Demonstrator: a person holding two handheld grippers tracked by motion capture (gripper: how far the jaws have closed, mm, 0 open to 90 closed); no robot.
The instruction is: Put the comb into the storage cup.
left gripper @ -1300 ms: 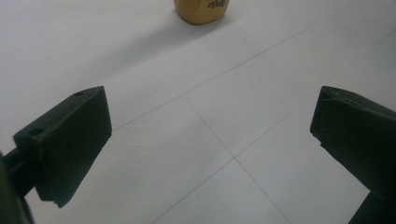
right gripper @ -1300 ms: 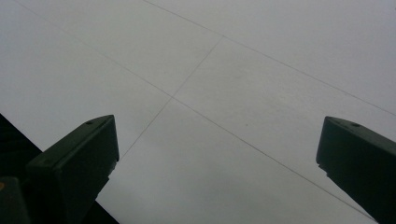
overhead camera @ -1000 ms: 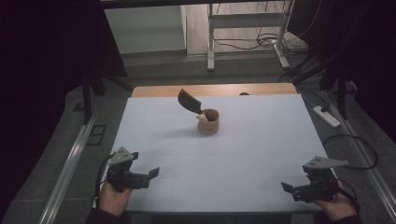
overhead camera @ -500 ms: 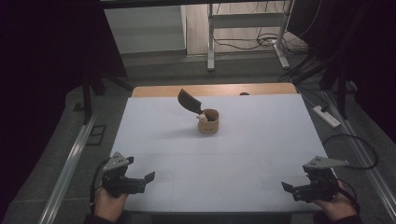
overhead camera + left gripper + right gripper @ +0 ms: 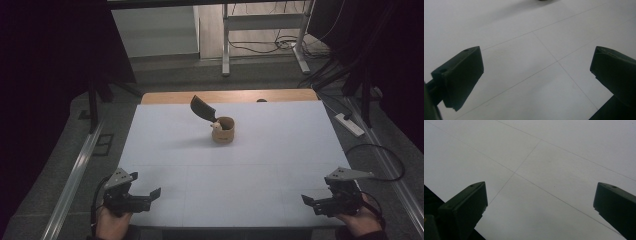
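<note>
High view: the left gripper [image 5: 150,194] has drawn back toward the near left corner of the table [image 5: 280,150], jaws apart; the right gripper [image 5: 309,201] waits near right, jaws apart. The wooden cup [image 5: 223,130] with its dark scoop [image 5: 202,108] stands far centre, well apart. Both gripper views: empty jaws over bare table, so no approach has begun.

High view: fixed above the near edge, facing forward and down across the whole white bench [image 5: 260,170], far enough back to take in floor beyond. Left gripper view: riding low and close over the bench [image 5: 524,62], looking out between two wide-set black jaws. Right gripper view: likewise close above the same seamed white surface [image 5: 554,170], shared with the high view.
</note>
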